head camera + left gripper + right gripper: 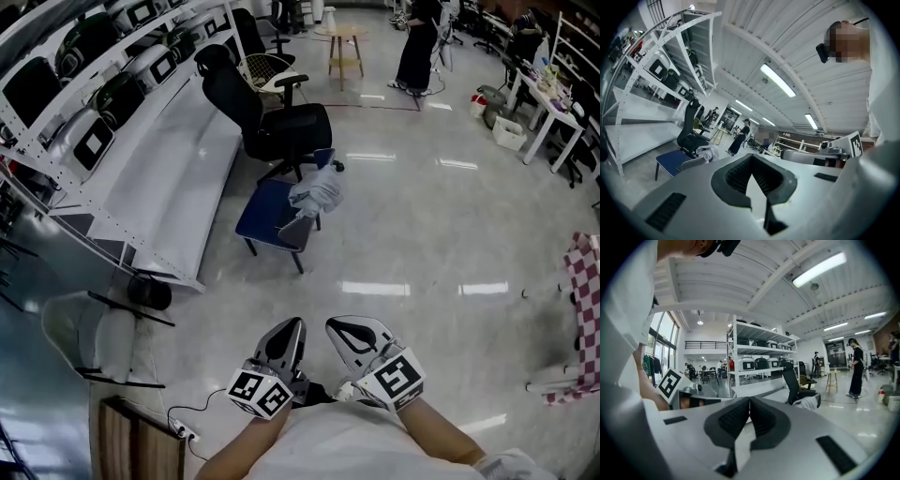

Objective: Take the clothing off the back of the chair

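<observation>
A pale grey garment (pixel 317 192) hangs over the back of a blue chair (pixel 267 217) some way ahead on the glossy floor. My left gripper (pixel 291 326) and right gripper (pixel 343 328) are held side by side near my body, well short of the chair. Both have their jaws closed together with nothing between them. The left gripper view shows the garment (pixel 708 152) small on the blue chair (pixel 670 160) beyond the left gripper (pixel 751 157). From the right gripper (pixel 749 399) the garment (pixel 809 402) is seen far off.
A black office chair (pixel 277 122) stands just behind the blue chair. Long white shelving (pixel 141 178) with cases runs along the left. A wooden stool (pixel 345 49) and a person in black (pixel 417 47) stand farther off. A checkered cloth (pixel 586 309) hangs at the right; a power strip (pixel 185 432) lies near my feet.
</observation>
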Motion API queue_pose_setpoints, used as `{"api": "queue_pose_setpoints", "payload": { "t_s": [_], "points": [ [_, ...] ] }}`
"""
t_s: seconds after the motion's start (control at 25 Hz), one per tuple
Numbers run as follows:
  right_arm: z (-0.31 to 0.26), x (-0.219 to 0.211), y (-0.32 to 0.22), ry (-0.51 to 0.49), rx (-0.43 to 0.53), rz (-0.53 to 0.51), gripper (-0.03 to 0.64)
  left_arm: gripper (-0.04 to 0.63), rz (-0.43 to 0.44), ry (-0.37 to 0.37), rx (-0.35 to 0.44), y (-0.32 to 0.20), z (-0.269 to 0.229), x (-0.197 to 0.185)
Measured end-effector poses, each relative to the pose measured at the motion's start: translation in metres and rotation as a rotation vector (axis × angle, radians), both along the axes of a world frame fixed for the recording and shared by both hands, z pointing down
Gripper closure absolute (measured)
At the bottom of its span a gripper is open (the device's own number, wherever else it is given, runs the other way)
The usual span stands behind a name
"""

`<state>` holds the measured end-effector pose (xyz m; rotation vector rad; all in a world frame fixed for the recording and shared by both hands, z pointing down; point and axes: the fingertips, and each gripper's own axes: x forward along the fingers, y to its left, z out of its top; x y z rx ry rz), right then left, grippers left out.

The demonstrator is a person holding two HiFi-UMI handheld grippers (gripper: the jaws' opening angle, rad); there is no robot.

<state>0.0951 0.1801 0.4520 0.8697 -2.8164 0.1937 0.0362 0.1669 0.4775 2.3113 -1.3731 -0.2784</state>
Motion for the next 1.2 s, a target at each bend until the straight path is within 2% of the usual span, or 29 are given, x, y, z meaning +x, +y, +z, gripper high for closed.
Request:
{"api": "queue_pose_setpoints", "payload": {
  "t_s": [0.28,0.4,0.56,0.68,0.84,1.2],
  "points": [
    [0.005,-0.003,-0.008,0.01,-0.012,0.013,0.6,0.586,0.038,0.026,-0.009,-0.014,0.009,0.004],
    [0.008,0.004,-0.024,0.019,-0.021,0.062,0.6,0.586,0.06,0.045,-0.013,-0.033,0.013,0.003],
    [0.009,0.007,-0.044,0.027,-0.027,0.114,0.6,0.587,0.081,0.035,0.0,-0.05,0.005,-0.003],
    [0.011,-0.004,-0.056,0.022,-0.041,0.132,0.6,0.586,0.09,0.047,-0.019,-0.061,0.012,-0.013],
    [0.01,-0.026,-0.065,0.032,-0.043,0.095,0.6,0.586,0.073,0.055,-0.029,-0.08,0.015,-0.032],
    [0.015,-0.062,-0.101,0.041,-0.062,0.088,0.6,0.586,0.057,0.081,-0.049,-0.115,0.024,-0.069]
  ]
}}
